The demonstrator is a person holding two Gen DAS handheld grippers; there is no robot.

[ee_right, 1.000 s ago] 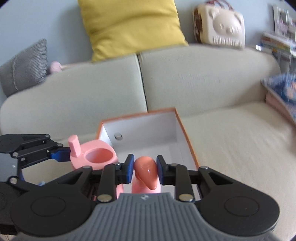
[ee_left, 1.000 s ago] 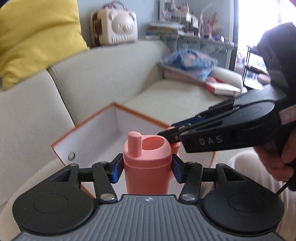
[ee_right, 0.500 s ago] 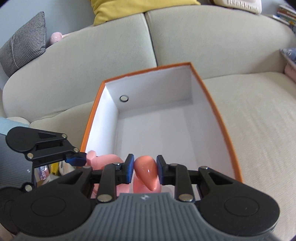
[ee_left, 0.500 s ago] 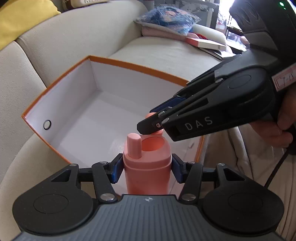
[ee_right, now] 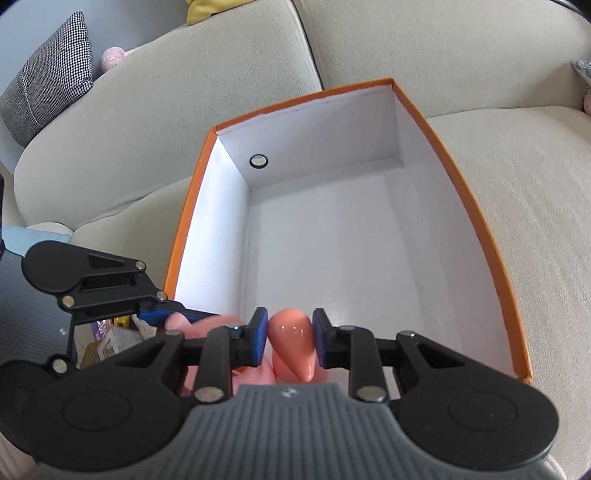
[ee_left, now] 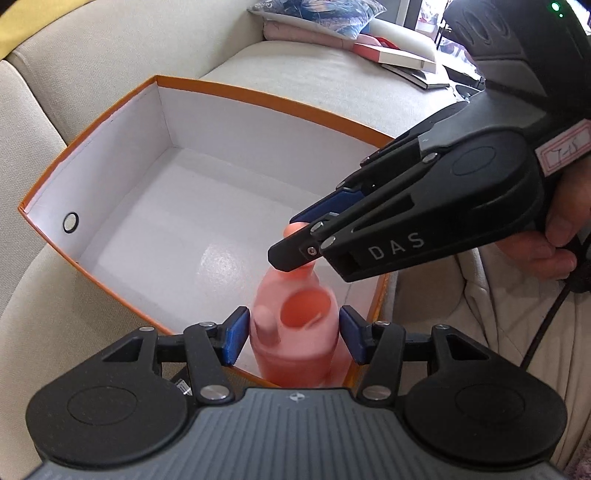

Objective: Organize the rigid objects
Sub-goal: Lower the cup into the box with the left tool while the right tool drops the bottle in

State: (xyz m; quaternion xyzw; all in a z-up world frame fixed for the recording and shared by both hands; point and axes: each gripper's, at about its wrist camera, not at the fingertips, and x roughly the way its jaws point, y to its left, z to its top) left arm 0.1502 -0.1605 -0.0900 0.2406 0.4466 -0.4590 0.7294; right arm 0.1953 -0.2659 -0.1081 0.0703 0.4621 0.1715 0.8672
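Observation:
An orange-rimmed white box [ee_left: 258,96] [ee_right: 476,221] lies open on the sofa. In the left wrist view a pink cup with a peg on its rim [ee_left: 295,332] sits blurred between my left gripper's [ee_left: 294,334] blue pads, which stand slightly apart from its sides, over the box's near corner. My right gripper [ee_right: 290,341] is shut on a glossy orange-pink cone-shaped piece [ee_right: 293,341] above the box's near end; it also shows in the left wrist view [ee_left: 295,240], just above the cup.
The beige sofa back [ee_right: 184,110] rises behind the box. A checked grey cushion [ee_right: 48,74] lies far left. Books and a blue patterned pillow [ee_left: 317,14] lie on the sofa's far end.
Both grippers have tilted down and moved over the box. My left gripper's pads have parted from the pink cup, which now looks blurred and lower. The right gripper still holds the cone piece.

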